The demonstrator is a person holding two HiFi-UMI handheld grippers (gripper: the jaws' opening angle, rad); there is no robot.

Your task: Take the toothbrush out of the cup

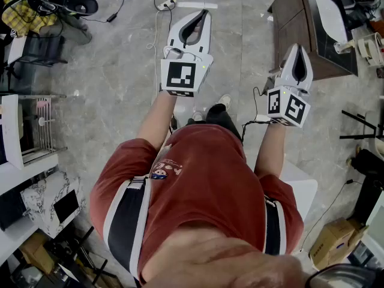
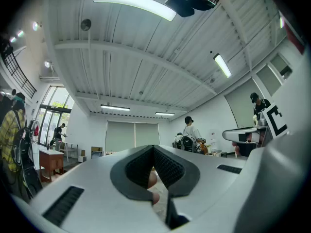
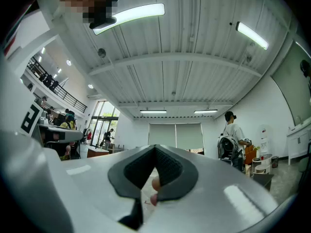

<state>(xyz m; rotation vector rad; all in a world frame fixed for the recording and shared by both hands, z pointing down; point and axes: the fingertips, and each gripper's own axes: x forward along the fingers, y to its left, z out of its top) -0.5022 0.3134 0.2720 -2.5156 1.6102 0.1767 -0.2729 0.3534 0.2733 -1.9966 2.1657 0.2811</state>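
Toothbrush and cup aren't in any view; left gripper [image 1: 203, 12] and right gripper [image 1: 298, 47] both clamped together, empty, aimed 12 o'clock.

Grey marble-look floor [image 1: 120, 71], dark wooden desk [image 1: 294, 17], white ribbed ceiling [image 2: 146, 67], long strip lights [image 2: 133, 4], white walls [image 2: 87, 130], drawn roller blinds [image 2: 131, 136], bright glazed doorway [image 2: 51, 115]

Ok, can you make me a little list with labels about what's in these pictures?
left hand-held gripper: shut, nothing in it
right hand-held gripper: shut, nothing in it
person: standing, red shirt, holds both out in front
floor: grey tiles
desk: dark wood, ahead on the right
toothbrush and cup: not in view
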